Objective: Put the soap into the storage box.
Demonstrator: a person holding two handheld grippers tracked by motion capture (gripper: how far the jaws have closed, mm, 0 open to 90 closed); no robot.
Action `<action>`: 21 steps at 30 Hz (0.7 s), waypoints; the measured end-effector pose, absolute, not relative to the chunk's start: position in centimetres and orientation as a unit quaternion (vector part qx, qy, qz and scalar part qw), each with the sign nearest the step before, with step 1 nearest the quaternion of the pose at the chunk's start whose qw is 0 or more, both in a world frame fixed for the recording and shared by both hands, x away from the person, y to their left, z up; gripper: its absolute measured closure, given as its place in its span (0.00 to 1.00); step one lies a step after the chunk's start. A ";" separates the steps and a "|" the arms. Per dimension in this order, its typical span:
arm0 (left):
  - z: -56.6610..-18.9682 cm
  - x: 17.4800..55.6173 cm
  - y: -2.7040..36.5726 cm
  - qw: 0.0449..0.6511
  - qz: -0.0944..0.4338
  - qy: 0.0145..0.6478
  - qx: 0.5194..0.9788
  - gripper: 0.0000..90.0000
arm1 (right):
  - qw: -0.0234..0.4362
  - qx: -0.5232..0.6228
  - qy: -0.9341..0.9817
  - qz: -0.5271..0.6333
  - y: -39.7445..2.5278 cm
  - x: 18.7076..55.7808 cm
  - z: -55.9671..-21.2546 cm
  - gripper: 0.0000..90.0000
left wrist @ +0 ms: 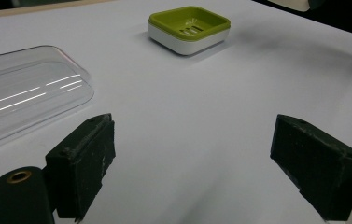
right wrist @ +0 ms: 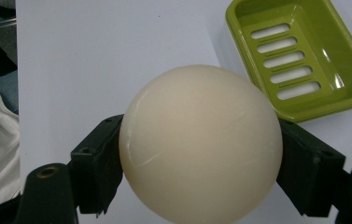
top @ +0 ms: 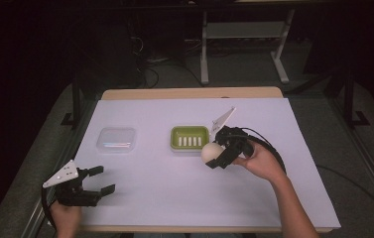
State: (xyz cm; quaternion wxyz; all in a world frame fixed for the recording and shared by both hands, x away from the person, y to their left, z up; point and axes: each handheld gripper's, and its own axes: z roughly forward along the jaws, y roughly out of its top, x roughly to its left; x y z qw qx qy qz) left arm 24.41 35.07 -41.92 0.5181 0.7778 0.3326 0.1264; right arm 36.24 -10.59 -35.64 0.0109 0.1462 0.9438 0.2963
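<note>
- Right gripper: held above the table, just right of the dish; jaws clamped on the ball, one on each side.
- Ball: cream, round and smooth, off the surface between the right gripper's jaws, just beside the dish's near right corner. The right gripper view shows it large, the dish behind it at upper right.
- Dish: green slotted tray in a white base, near the table's middle, nothing in it.
- Left gripper: low at the table's near left corner, jaws wide apart with nothing between them, pointing towards the lid and dish.
- Lid: clear plastic, lying flat on the table left of the dish, well apart from it.
</note>
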 end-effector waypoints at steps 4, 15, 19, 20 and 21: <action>-41.9 24.4 35.1 0.517 0.126 0.333 0.779 0.15 | 0.009 0.147 0.942 0.302 -10.4 36.6 -35.5 0.25; -41.9 24.4 35.1 0.517 0.126 0.332 0.779 0.15 | 0.006 0.145 0.943 0.300 -9.8 37.5 -35.2 0.25; -41.9 24.4 35.1 0.517 0.127 0.332 0.779 0.15 | 0.007 0.145 0.941 0.306 -9.8 37.7 -35.0 0.25; -41.9 24.4 35.1 0.517 0.126 0.332 0.779 0.15 | 0.005 0.144 0.941 0.307 -9.8 37.8 -35.0 0.25; -41.9 24.4 35.1 0.517 0.127 0.332 0.778 0.15 | 0.004 0.144 0.941 0.307 -9.8 37.9 -35.0 0.25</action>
